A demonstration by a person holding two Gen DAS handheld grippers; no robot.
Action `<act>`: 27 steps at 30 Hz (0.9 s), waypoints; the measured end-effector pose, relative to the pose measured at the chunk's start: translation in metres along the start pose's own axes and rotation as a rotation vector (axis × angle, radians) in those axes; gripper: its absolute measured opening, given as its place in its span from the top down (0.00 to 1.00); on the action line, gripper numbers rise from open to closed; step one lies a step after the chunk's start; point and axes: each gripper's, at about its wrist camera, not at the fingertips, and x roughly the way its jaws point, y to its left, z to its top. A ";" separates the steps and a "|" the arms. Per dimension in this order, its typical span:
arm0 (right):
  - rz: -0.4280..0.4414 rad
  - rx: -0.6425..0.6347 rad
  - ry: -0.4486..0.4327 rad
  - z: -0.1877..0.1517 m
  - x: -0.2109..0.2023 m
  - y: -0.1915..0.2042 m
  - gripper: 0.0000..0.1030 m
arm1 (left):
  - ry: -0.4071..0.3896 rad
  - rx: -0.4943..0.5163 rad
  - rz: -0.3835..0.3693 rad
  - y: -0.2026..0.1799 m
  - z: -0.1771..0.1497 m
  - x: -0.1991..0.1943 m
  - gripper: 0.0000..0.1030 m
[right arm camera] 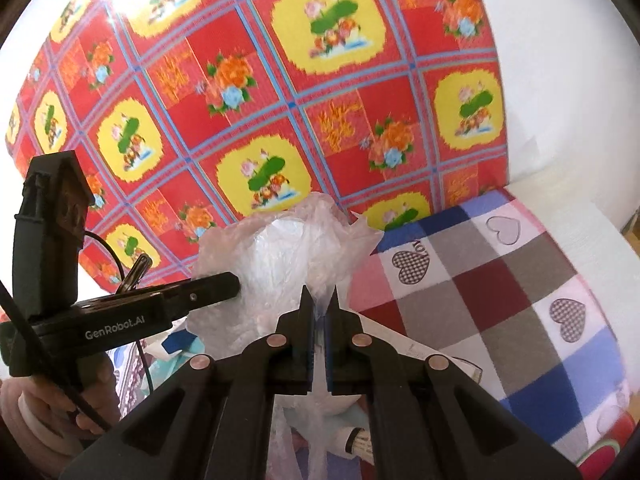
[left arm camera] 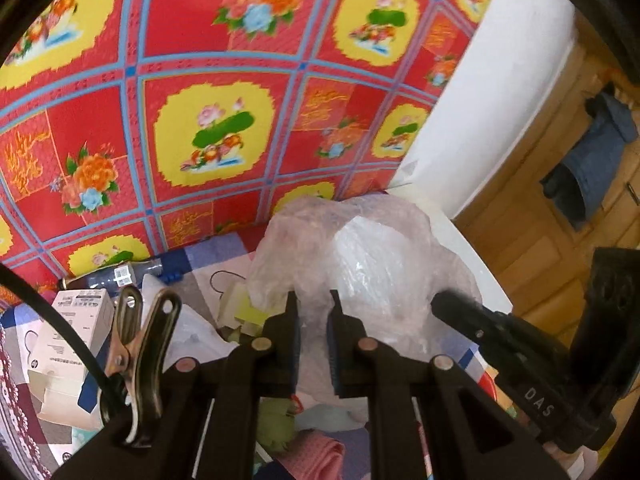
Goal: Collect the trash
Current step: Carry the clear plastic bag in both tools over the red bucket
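Between the 2 tools stood the crumpled clear plastic bag (left arm camera: pixel 360 256), upright; the left gripper (left arm camera: pixel 313 300) and right gripper (right arm camera: pixel 320 296) each pinched its film.

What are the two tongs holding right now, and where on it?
Both hold the crumpled clear plastic bag: left tongs pinch its lower front folds, right tongs clamp thin film at its near edge.
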 end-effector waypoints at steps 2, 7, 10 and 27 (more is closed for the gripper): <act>-0.011 0.005 -0.010 -0.003 -0.009 0.000 0.95 | 0.004 0.015 -0.006 -0.006 -0.003 -0.002 0.89; -0.050 0.026 -0.032 -0.015 -0.030 -0.004 0.95 | 0.010 0.062 -0.023 -0.025 -0.014 -0.007 0.89; -0.071 0.039 -0.041 -0.022 -0.043 -0.006 0.95 | 0.013 0.093 -0.027 -0.037 -0.021 -0.010 0.89; -0.223 0.169 -0.102 -0.076 -0.121 -0.041 0.95 | 0.095 0.251 -0.119 -0.122 -0.065 -0.003 0.89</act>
